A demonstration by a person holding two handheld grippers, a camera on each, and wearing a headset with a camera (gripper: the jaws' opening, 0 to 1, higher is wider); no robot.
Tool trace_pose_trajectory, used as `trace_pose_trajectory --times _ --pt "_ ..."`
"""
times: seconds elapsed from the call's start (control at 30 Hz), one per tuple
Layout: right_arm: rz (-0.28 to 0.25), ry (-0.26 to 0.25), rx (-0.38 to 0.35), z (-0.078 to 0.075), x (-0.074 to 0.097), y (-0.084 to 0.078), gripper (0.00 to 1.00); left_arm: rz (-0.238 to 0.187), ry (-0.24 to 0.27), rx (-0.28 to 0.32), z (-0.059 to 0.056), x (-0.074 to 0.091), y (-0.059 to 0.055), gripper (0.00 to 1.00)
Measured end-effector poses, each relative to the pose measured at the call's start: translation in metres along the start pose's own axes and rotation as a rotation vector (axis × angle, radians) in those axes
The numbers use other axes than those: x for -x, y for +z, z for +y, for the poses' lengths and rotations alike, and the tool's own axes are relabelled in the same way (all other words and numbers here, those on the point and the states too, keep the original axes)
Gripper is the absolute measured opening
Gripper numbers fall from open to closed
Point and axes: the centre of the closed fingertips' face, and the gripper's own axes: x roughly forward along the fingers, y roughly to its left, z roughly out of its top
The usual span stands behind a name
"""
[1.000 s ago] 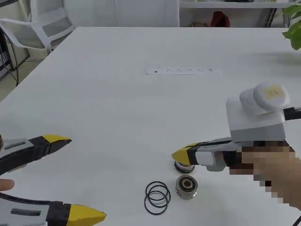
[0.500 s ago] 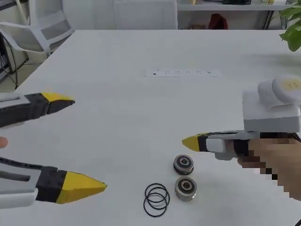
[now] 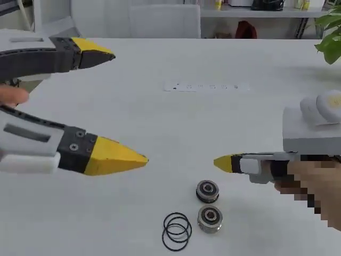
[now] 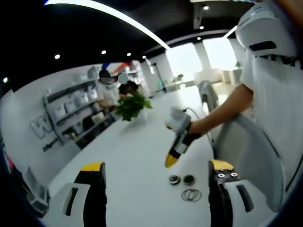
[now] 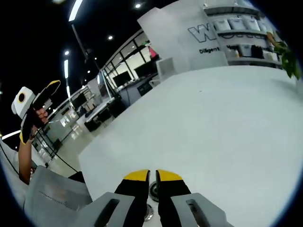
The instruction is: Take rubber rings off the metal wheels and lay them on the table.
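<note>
Black rubber rings (image 3: 177,230) lie on the white table (image 3: 160,122), just beside two round metal wheels (image 3: 210,218). The yellow-tipped right gripper (image 3: 219,162) (jaws pressed together) hovers near them; the yellow-tipped left gripper (image 3: 130,106) gapes wide.

Hand-held gripper (image 5: 150,176), jaws together, hangs near wheel (image 5: 153,191).

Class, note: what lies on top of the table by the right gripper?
A far wheel, a near wheel and loose rubber rings lie there. In the right gripper view, the shut right gripper covers part of each wheel.
</note>
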Motion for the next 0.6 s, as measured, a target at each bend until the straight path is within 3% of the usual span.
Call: trace_pose_trajectory --times 0.13,0.17,0.2,0.27,0.5,0.6 --pt "-0.011 -0.012 -0.010 -0.005 0.002 0.002 0.02 0.008 -0.019 -0.030 0.002 -0.016 0.000 0.90" --pt "-0.012 -0.015 -0.012 -0.006 0.003 0.002 0.02 0.020 -0.017 -0.034 0.004 -0.021 -0.002 0.89" --pt "-0.015 -0.018 -0.017 -0.007 0.003 0.003 0.03 0.063 -0.014 -0.057 0.006 -0.027 -0.008 0.89" --pt "-0.016 -0.021 -0.024 -0.009 0.004 0.002 0.03 0.083 -0.036 -0.117 0.003 -0.038 -0.009 0.89" --pt "0.008 -0.039 -0.017 -0.016 0.003 -0.003 0.03 -0.014 -0.092 -0.062 0.001 -0.075 0.005 0.83" --pt "0.012 -0.046 -0.015 -0.018 0.003 -0.005 0.03 -0.016 -0.105 -0.047 0.004 -0.089 0.000 0.81"
